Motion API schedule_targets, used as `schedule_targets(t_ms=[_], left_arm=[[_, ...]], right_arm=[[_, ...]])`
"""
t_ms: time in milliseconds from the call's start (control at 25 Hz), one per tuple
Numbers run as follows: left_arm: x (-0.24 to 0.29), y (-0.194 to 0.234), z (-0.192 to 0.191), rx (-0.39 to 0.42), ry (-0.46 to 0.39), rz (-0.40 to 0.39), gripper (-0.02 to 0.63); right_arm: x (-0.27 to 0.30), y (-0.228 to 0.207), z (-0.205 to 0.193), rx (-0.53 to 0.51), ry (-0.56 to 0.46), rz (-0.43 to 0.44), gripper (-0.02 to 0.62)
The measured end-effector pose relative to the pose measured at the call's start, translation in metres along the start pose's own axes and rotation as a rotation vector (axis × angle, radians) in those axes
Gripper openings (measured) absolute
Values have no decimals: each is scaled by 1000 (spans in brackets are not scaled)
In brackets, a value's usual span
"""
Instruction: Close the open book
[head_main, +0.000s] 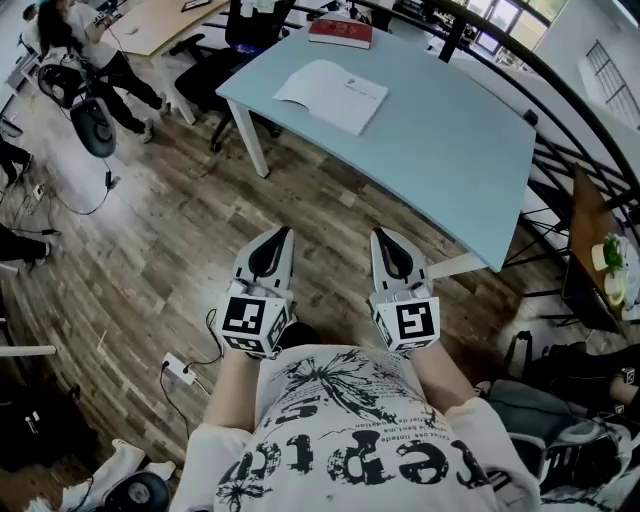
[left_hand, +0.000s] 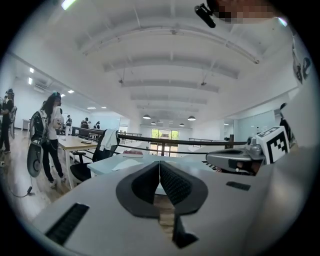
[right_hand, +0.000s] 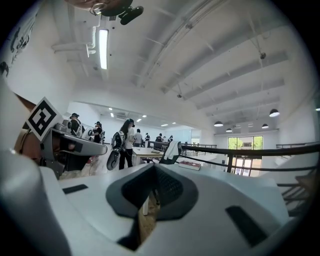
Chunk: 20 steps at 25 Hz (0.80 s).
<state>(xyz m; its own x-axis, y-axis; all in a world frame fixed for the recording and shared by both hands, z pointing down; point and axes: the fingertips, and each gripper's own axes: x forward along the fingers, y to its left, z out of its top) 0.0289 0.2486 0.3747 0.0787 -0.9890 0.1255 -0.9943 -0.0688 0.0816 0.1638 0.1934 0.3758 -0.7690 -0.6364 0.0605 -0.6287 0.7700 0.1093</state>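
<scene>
White left gripper (head_main: 280, 238) and white right gripper (head_main: 383, 238) over brown wooden floor (head_main: 170, 250).
Both claws closed, empty; open white book (head_main: 332, 94) lies flat on the pale blue table (head_main: 450, 150), well apart.

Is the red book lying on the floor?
No, the red book lies on the pale blue table, near its far edge, beyond the open book.

matt smooth table (head_main: 450, 140), wooden plank floor (head_main: 150, 250), paper open book (head_main: 331, 95).
</scene>
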Motion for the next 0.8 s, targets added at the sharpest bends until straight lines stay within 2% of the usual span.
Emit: schedule_targets(t_ms=[240,440,600,800], left_arm=[[21,96,21,-2,11,-47,18],[31,155,24,-21,34,-57,18],[53,181,17,-43,52,-59,18],[101,202,13,-39,75,-56,18]], right_arm=[[81,30,11,29,28,-82,9],[129,50,18,35,47,-116,9],[163,44,10,40,70,-131,9],[212,14,3,49,66,-140,9]])
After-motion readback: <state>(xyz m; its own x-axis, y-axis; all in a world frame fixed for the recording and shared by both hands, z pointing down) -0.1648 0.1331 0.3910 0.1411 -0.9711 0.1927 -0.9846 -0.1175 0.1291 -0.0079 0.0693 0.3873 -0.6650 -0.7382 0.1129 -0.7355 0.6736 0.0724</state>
